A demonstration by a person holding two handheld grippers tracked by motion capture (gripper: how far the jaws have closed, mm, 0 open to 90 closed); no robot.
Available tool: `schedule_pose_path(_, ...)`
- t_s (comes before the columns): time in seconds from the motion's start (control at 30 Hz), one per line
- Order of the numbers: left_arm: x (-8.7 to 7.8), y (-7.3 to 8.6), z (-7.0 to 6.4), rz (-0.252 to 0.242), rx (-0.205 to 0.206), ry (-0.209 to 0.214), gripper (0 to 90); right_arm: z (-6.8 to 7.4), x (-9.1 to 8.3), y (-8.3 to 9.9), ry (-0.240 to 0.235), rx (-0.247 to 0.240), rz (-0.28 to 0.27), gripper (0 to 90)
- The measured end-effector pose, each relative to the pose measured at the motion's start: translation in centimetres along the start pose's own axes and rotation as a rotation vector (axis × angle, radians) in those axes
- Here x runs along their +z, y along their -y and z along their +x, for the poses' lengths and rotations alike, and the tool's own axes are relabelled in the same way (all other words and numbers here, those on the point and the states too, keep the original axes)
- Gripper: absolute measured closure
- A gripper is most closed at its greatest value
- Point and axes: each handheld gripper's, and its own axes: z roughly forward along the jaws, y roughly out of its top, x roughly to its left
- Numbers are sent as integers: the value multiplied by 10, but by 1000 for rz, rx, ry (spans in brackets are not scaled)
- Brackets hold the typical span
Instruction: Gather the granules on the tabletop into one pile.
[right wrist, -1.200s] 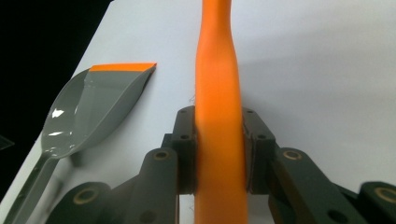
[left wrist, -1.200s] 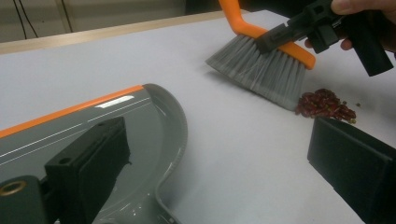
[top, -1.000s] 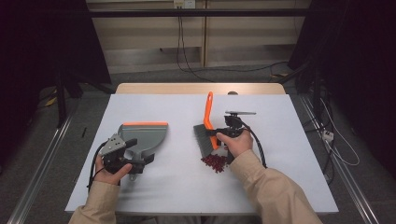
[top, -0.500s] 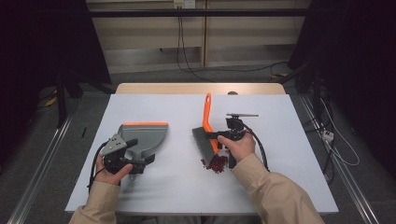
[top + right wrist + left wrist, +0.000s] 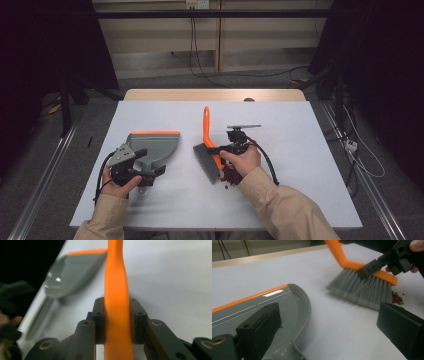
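Note:
A grey dustpan (image 5: 152, 144) with an orange front edge lies at the table's left, also seen in the left gripper view (image 5: 262, 303) and the right gripper view (image 5: 72, 267). My left gripper (image 5: 150, 162) (image 5: 329, 312) is open, its jaws wide apart at the pan's handle end, one jaw over the pan. A hand brush (image 5: 207, 160) with an orange handle (image 5: 117, 290) and grey bristles (image 5: 362, 292) stands on the table at the centre. My right gripper (image 5: 220, 150) (image 5: 117, 322) is shut on its handle. Small red bits (image 5: 230, 175) (image 5: 397, 298) lie just right of the bristles.
The white table (image 5: 300, 130) has bare surface between the pan and the brush and to the right. Its wooden far edge (image 5: 215, 95) borders a dark floor with cables. Metal rails run along both sides.
The brush head has swung left towards the dustpan, off the red bits, with my right gripper following slightly. The left gripper and the dustpan have stayed put.

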Motion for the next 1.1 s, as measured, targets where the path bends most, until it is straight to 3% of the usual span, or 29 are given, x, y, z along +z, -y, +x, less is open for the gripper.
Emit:
schedule_pose_path(0.07, 0, 0, 0, -7, -5, 1, 51, -9, -5, 1, 4, 51, -10, 713)
schedule_pose_path(0.27, -1, -1, 0, -2, -8, -7, 52, -20, -24, 1, 53, 32, -17, 713)
schedule_pose_path(0.37, 0, -1, -1, -5, -15, -4, 52, -20, -30, -1, 45, 29, -35, 713)
schedule_pose_path(0.47, 1, 0, -1, 6, -7, -6, 52, -16, -32, -2, -2, 34, -40, 713)
schedule_pose_path(0.67, 1, 0, -1, 11, -1, -5, 52, -3, -29, 8, -55, -31, 25, 712)
schedule_pose_path(0.77, 0, 0, -1, 18, -1, -11, 51, -7, -25, 12, -20, -81, 61, 713)
schedule_pose_path(0.83, 0, 0, -1, 23, -8, -11, 51, -13, -25, 9, -29, -57, 54, 713)
schedule_pose_path(1.0, -1, -1, 0, 68, -14, -17, 52, -18, -30, -3, -15, -69, 23, 713)
schedule_pose_path(1.1, -3, -1, 0, 89, -18, -25, 55, -19, -36, -11, -38, -60, 1, 712)
